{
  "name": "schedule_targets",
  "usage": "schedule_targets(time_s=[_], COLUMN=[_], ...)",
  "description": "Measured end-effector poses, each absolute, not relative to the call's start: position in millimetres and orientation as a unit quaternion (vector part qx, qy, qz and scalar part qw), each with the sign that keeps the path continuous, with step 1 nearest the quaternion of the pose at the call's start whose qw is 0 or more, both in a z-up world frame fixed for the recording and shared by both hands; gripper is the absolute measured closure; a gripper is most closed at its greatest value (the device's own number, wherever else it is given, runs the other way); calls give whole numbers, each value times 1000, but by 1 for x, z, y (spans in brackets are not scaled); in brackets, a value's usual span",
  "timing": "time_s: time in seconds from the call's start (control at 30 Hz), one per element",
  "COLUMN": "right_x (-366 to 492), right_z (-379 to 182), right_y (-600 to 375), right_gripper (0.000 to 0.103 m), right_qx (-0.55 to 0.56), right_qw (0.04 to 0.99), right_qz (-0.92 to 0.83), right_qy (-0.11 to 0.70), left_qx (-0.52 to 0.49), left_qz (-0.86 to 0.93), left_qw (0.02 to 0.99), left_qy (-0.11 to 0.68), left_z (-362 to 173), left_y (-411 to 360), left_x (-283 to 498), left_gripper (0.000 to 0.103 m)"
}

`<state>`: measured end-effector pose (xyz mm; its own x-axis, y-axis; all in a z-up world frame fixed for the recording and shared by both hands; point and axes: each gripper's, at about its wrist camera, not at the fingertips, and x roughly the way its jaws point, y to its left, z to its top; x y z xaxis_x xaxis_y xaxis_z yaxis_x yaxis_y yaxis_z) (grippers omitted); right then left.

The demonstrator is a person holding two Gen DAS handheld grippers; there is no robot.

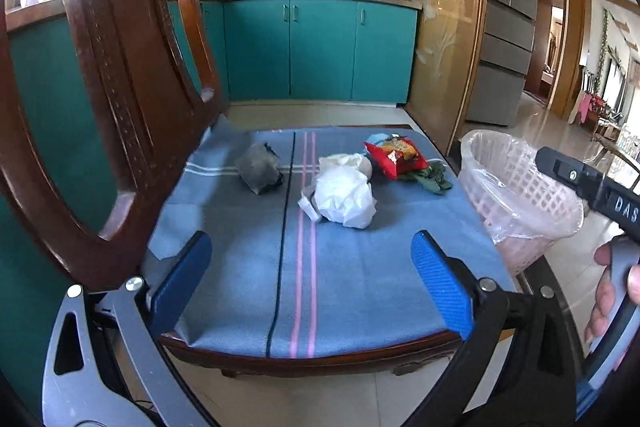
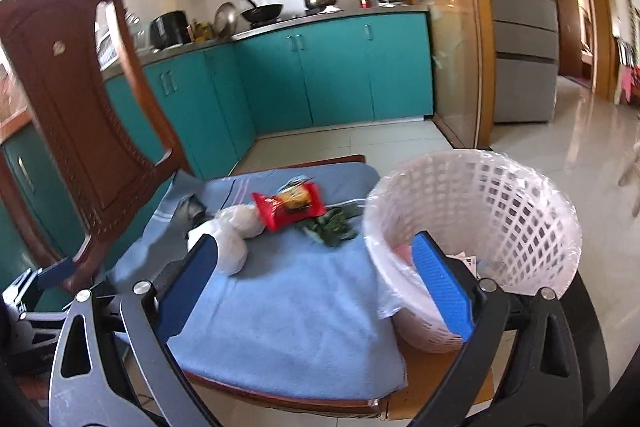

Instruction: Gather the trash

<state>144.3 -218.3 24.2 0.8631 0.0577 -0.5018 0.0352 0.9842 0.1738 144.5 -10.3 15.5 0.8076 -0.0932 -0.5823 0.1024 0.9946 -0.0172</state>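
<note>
On a blue towel (image 1: 344,267) over a wooden chair seat lie a grey crumpled wad (image 1: 259,167), a white crumpled bag (image 1: 344,197), a red snack wrapper (image 1: 396,154) and green leafy scraps (image 1: 428,177). A white lattice bin (image 1: 516,195) with a clear liner stands at the right. My left gripper (image 1: 312,279) is open and empty, short of the trash. My right gripper (image 2: 316,279) is open and empty, its right finger over the bin (image 2: 480,227). The wrapper (image 2: 288,207), white bag (image 2: 232,247) and greens (image 2: 332,227) show in the right wrist view.
The wooden chair back (image 1: 104,87) rises at the left. Teal kitchen cabinets (image 1: 320,47) and a stove with pots stand behind. A fridge (image 1: 508,19) and tiled floor lie to the right. The bin holds some paper scraps (image 2: 468,261).
</note>
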Motion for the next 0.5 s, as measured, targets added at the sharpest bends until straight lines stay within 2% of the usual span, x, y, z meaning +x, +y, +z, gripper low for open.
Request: schedule_targets(time_s=[0.5], right_x=[146], right_z=[14], right_y=[-211], right_gripper=[7], right_qx=[77], right_qw=[959], right_qz=[12], right_qy=[272], left_qx=[-9], left_qz=[-73], left_qw=[947], left_qy=[314], left_z=[12], left_y=[-20], left_x=[147], left_gripper=[4])
